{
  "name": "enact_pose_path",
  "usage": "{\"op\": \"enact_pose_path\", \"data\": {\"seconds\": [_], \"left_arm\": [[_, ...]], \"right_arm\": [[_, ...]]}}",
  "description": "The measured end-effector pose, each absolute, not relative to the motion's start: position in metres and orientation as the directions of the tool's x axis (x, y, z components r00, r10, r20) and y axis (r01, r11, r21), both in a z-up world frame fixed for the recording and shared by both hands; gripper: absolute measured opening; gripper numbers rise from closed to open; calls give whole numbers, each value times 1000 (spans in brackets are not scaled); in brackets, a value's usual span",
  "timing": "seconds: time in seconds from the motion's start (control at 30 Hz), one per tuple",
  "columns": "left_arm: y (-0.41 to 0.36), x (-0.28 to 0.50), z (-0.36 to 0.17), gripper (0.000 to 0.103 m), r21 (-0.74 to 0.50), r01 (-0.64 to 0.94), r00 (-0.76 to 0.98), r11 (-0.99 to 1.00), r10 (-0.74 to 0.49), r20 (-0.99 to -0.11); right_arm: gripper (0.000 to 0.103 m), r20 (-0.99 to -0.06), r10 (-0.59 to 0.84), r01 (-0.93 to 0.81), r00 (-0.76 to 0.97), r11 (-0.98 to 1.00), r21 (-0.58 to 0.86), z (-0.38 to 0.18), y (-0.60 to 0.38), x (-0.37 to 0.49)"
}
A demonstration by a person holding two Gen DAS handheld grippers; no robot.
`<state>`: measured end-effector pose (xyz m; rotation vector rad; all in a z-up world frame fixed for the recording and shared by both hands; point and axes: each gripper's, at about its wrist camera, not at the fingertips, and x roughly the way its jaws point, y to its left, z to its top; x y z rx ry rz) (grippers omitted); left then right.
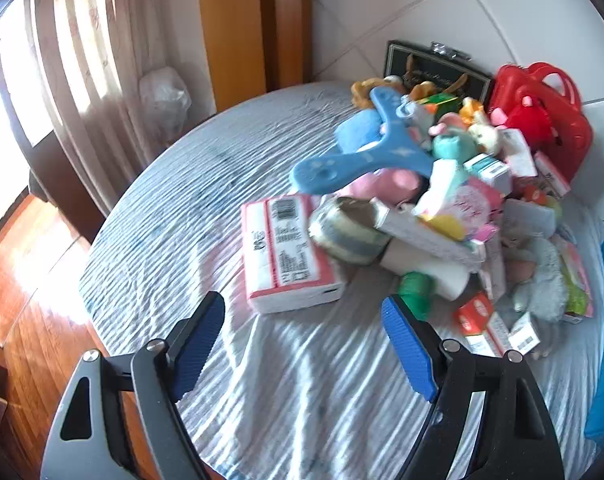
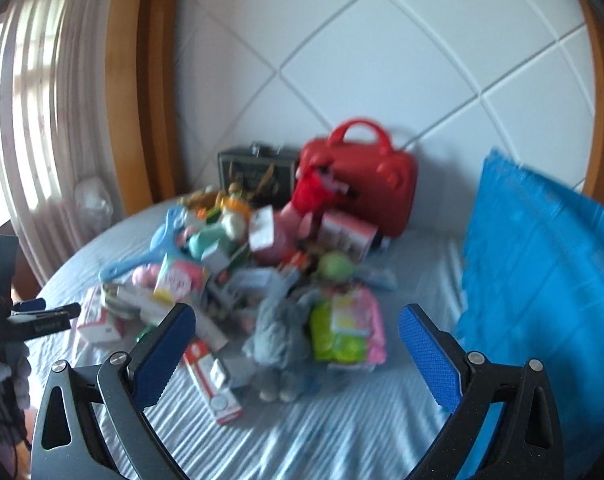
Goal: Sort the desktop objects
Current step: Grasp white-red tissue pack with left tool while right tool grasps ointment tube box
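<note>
Home bedroom: bed (image 1: 222,184), padded headboard (image 2: 342,40), curtains (image 1: 82,60).

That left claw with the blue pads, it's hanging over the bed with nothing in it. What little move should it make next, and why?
Probably ease forward and down toward the pink tissue pack. The left gripper is open and empty above the striped sheet, and that pack lies at the pile's near edge, just beyond its fingertips, mostly clear of other things. Only the round tin leans on its far corner.
</note>
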<state>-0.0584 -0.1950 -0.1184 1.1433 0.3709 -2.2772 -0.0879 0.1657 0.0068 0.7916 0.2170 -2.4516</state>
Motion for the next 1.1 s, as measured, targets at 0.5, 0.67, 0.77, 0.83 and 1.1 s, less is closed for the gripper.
{"op": "enact_pose_path", "data": {"seconds": [0.5, 0.67, 0.77, 0.83, 1.1], "left_arm": [[-258, -121, -191, 95, -12, 558, -388, -830, -247, -888], [-272, -132, -207, 103, -60, 561, -368, -826, -184, -911], [-271, -125, -208, 97, -62, 533, -386, -844, -177, -905], [-271, -117, -206, 96, -48, 538, -383, -842, -194, -903], [-282, -55, -202, 96, -40, 553, -354, -832, -191, -915]], "right_arm": [[103, -824, -326, 493, -463, -868, 67, -113, 125, -110], [103, -851, -322, 498, -416, -863, 84, -133, 114, -112], [103, -872, -324, 515, -366, -852, 101, -151, 100, -115], [103, -881, -332, 534, -338, -838, 110, -159, 91, -115], [103, -898, -305, 602, -318, -796, 57, -177, 54, -122]]}}
